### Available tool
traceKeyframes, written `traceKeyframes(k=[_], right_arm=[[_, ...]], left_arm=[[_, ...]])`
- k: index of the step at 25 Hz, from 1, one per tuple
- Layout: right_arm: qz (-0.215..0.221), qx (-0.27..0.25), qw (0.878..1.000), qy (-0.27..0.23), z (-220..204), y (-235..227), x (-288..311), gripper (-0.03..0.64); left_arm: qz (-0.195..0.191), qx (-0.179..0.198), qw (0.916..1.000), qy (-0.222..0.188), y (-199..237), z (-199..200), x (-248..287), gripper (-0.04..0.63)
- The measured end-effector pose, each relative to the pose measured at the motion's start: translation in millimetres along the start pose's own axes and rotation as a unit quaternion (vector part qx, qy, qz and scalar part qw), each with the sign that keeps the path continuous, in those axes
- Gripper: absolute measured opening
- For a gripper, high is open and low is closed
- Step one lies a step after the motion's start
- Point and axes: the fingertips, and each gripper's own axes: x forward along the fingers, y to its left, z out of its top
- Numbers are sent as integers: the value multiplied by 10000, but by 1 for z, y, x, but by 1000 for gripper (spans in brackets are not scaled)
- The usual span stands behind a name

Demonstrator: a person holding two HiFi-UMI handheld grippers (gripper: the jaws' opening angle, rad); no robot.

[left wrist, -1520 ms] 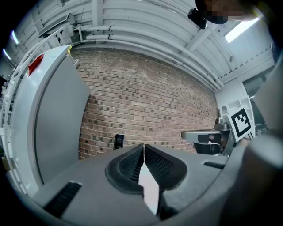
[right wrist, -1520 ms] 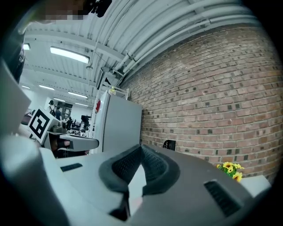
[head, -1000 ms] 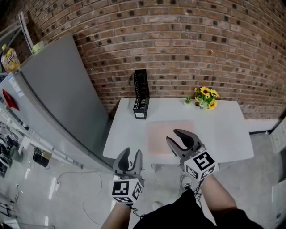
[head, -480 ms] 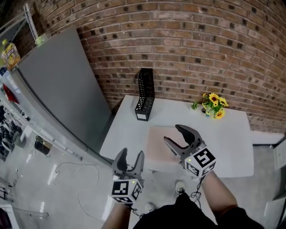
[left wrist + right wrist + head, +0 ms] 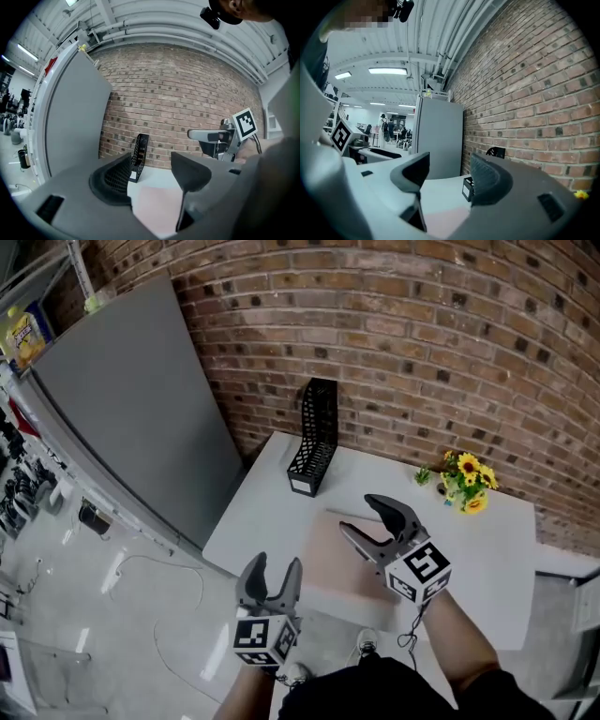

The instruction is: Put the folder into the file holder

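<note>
A pale pink folder (image 5: 328,557) lies flat on the white table (image 5: 262,512), near its front edge. A black mesh file holder (image 5: 316,435) stands upright at the table's back left, against the brick wall. My right gripper (image 5: 360,516) hovers over the folder's far part; its jaws are opening and nothing is between them. My left gripper (image 5: 273,568) hangs in front of the table's edge, open and empty. In the left gripper view the folder (image 5: 157,206), the holder (image 5: 139,152) and the right gripper (image 5: 211,136) show beyond my left gripper (image 5: 152,180). The right gripper view shows the holder (image 5: 468,187) past my right gripper (image 5: 447,180).
A small pot of yellow flowers (image 5: 466,481) stands at the table's back right. A tall grey cabinet (image 5: 131,399) stands close to the table's left side. The brick wall (image 5: 422,343) runs right behind the table. Cables lie on the floor (image 5: 141,615) at the left.
Both grippers' jaws have spread wider. The head view has shifted, so the table sits lower and more slanted. The right gripper stays over the folder.
</note>
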Motion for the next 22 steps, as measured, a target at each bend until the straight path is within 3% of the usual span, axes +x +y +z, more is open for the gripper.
traceKeyframes(k=[15, 22], right_arm=[[967, 50, 9950, 231, -28, -45, 35, 293], [1353, 170, 9897, 427, -49, -55, 46, 304]], left_arm=[[947, -407, 9945, 188, -5, -24, 32, 252], [1375, -933, 9851, 453, -2, -59, 35, 252]])
